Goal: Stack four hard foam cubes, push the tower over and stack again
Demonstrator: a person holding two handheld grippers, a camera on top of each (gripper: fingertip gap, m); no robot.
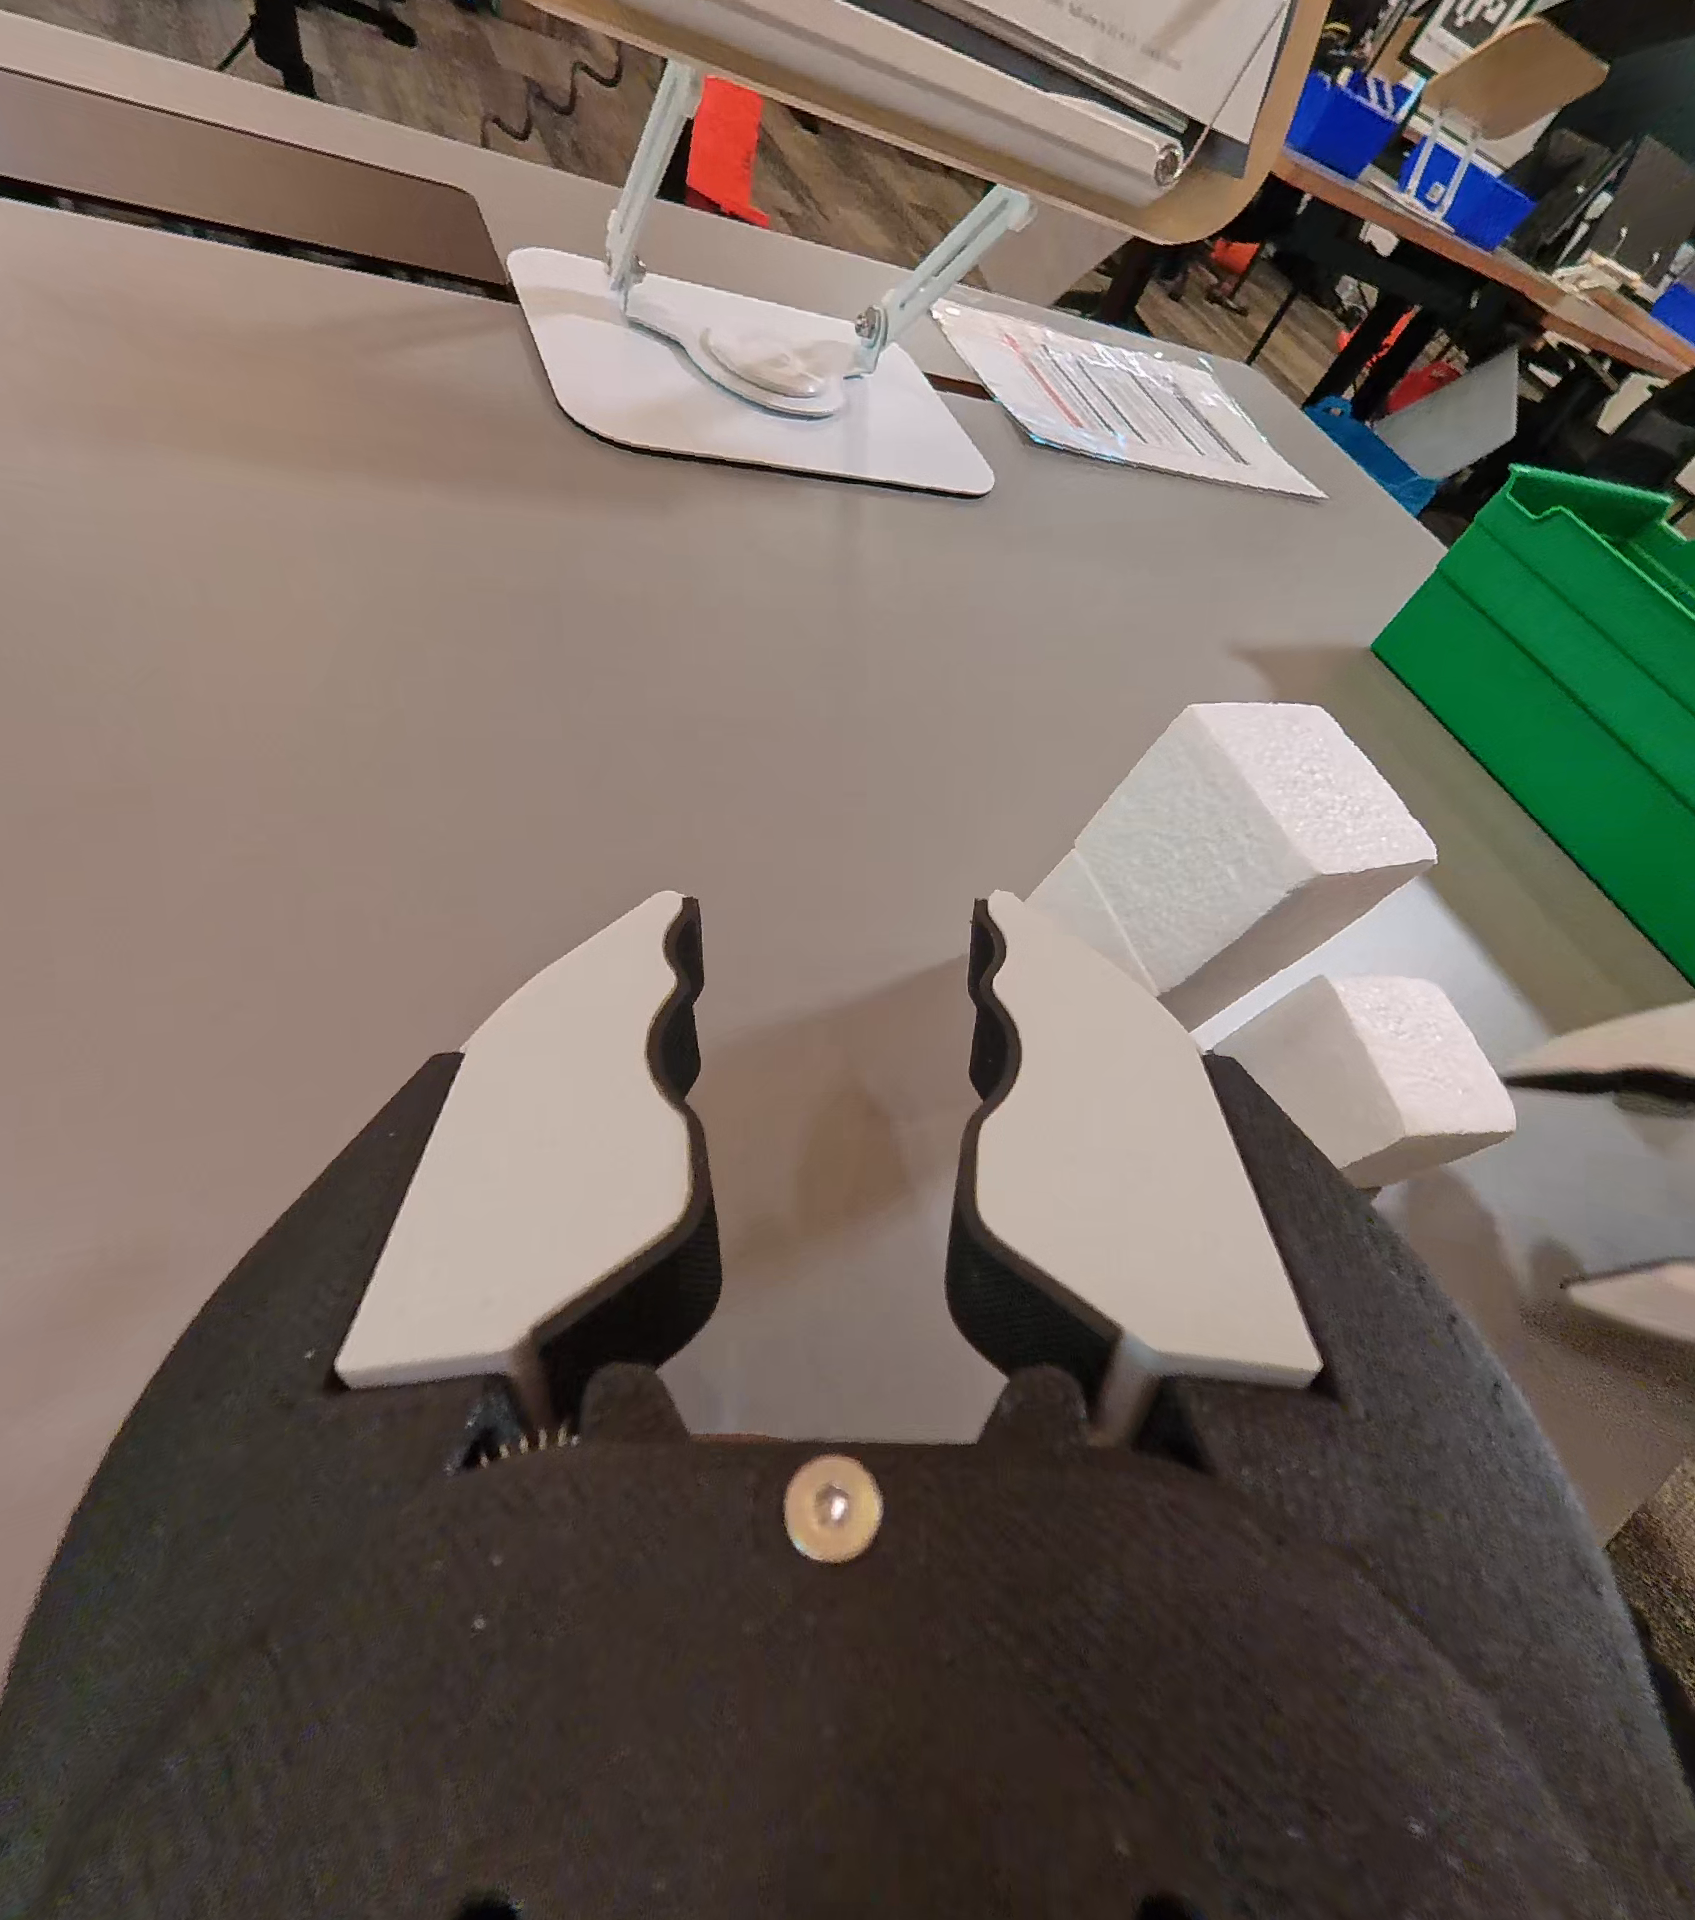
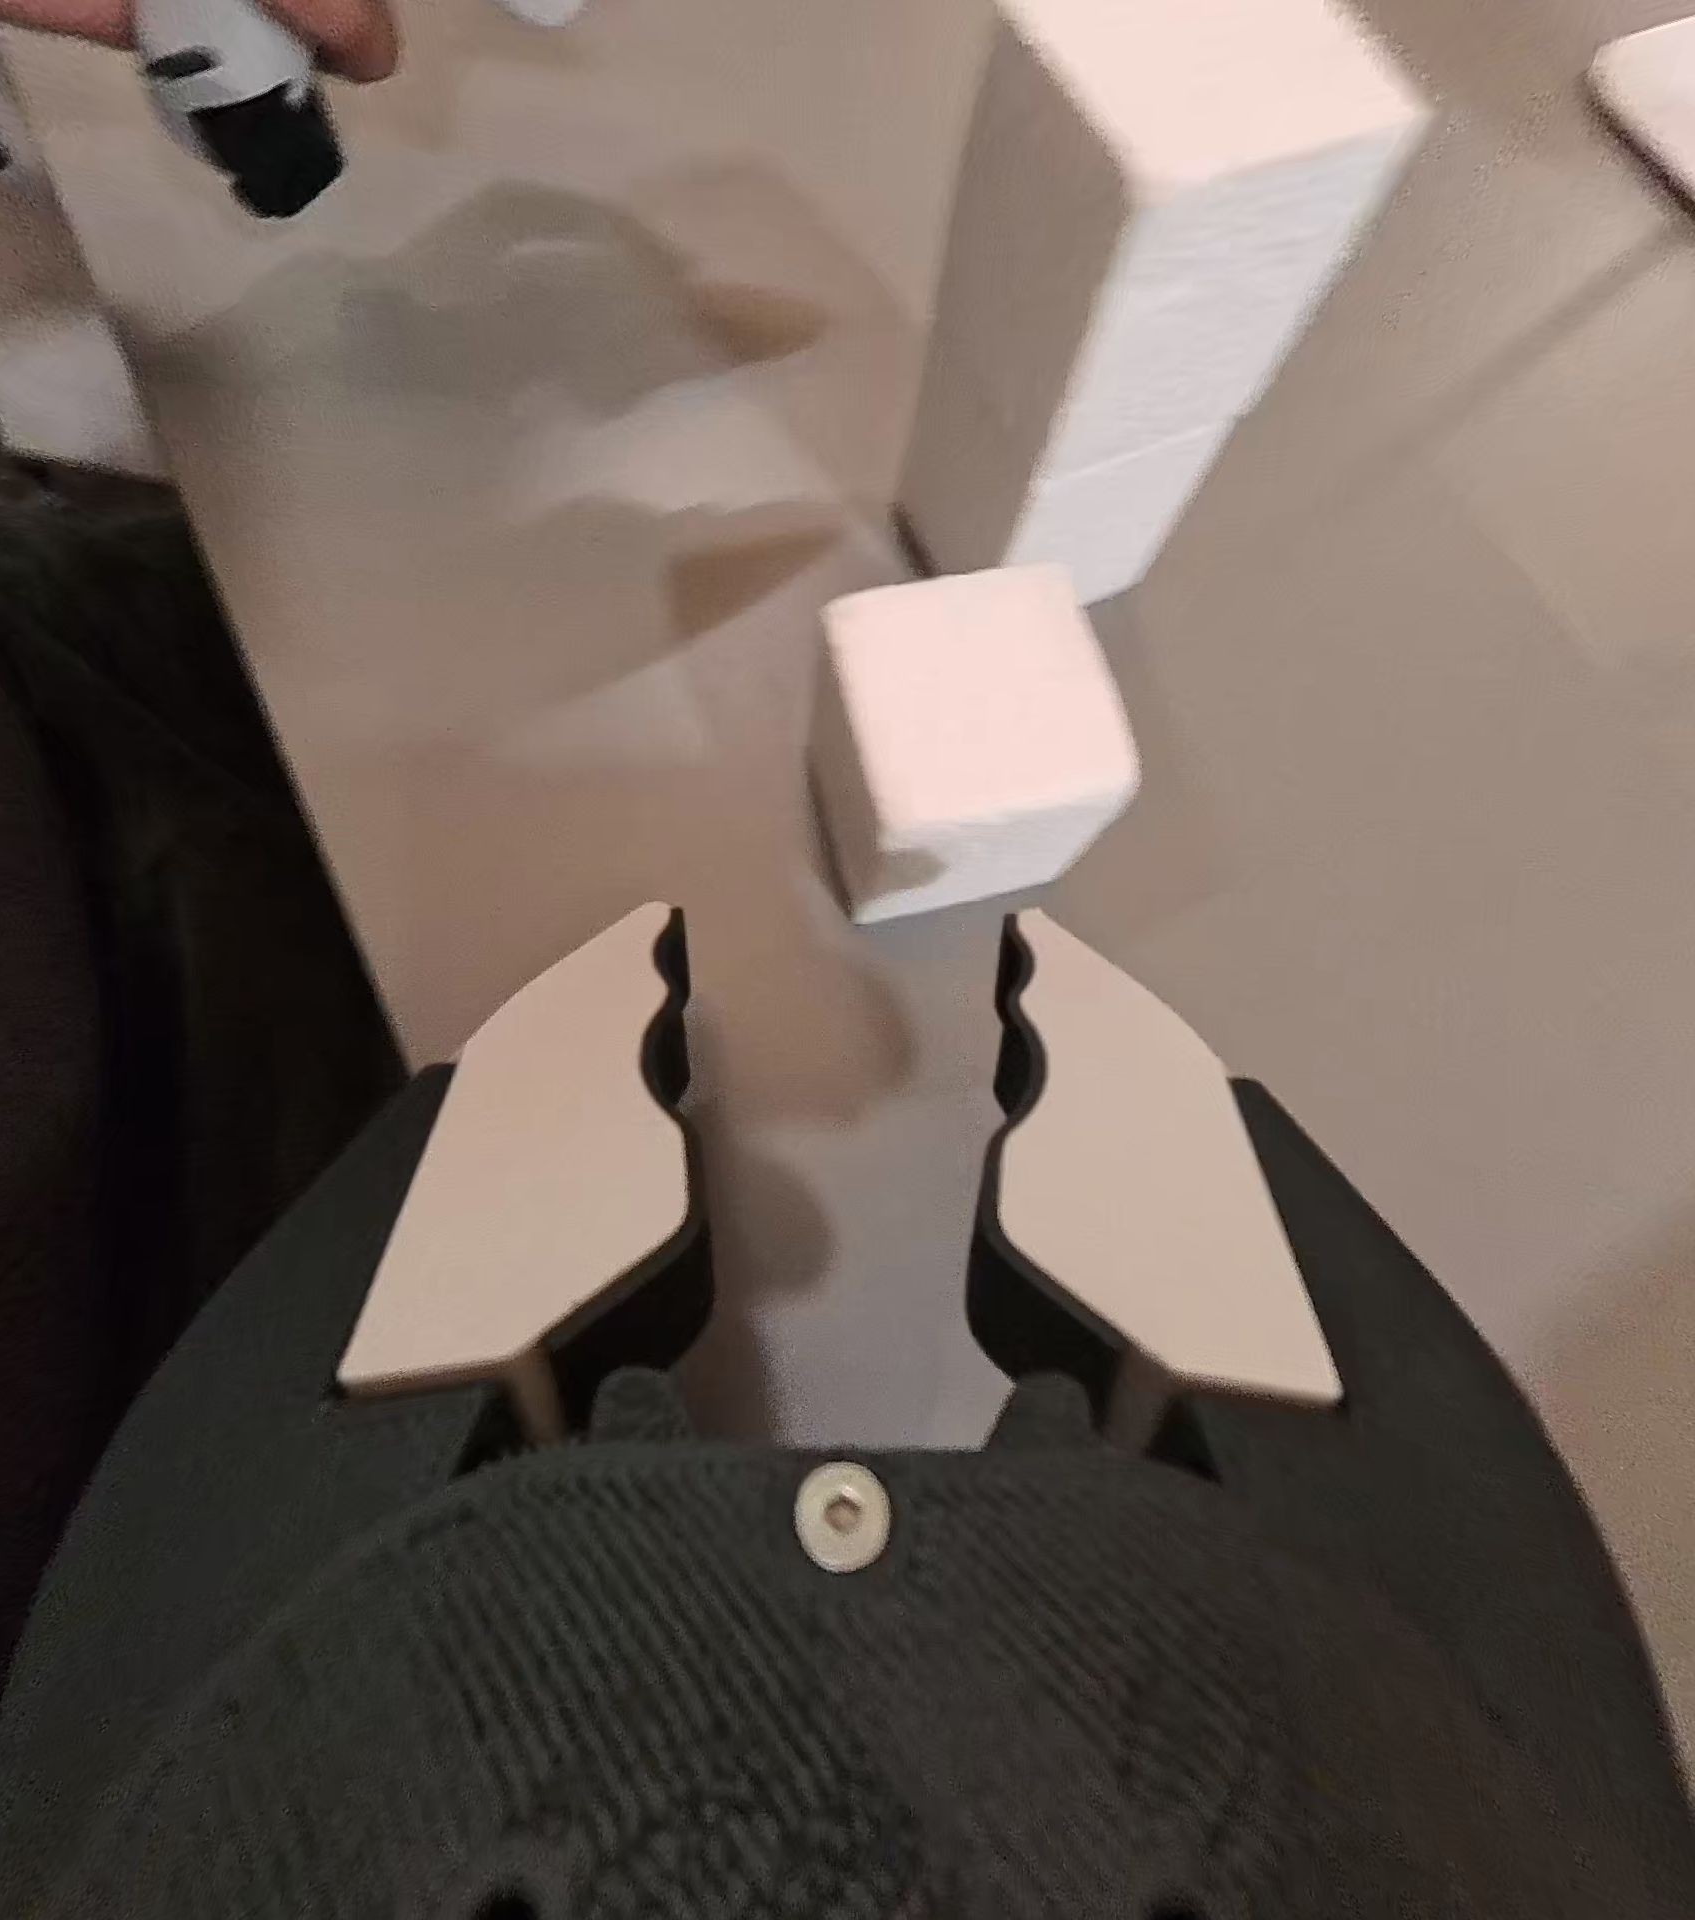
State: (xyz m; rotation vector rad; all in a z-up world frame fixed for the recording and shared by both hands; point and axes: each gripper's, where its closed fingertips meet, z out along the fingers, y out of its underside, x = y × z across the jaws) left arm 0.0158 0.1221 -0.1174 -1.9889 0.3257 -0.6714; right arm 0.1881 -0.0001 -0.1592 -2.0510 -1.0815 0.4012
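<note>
My left gripper [image 1: 835,914] is open and empty above the grey table [image 1: 303,675]. To its right stand a large white foam block [image 1: 1238,821] and a small white foam cube [image 1: 1373,1081]. The right gripper's fingers [image 1: 1674,1070] show at the right edge, near the cube. In the right wrist view, my right gripper [image 2: 843,925] is open and empty, just short of the small foam cube [image 2: 968,738]. The tall foam block [image 2: 1196,301] stands beyond it. The view is blurred.
A white stand base [image 1: 749,384] and a plastic-covered sheet [image 1: 1123,400] lie at the table's far side. A green bin [image 1: 1632,717] sits at the right past the table's edge. A hand holding the other gripper [image 2: 230,83] shows in the top left of the right wrist view. One gripper's finger ends stand about 20 cm off the other's. The large white foam block [image 1: 1238,821] is closer to my left gripper, around 7 cm from its tips; the right tips are 15 cm off.
</note>
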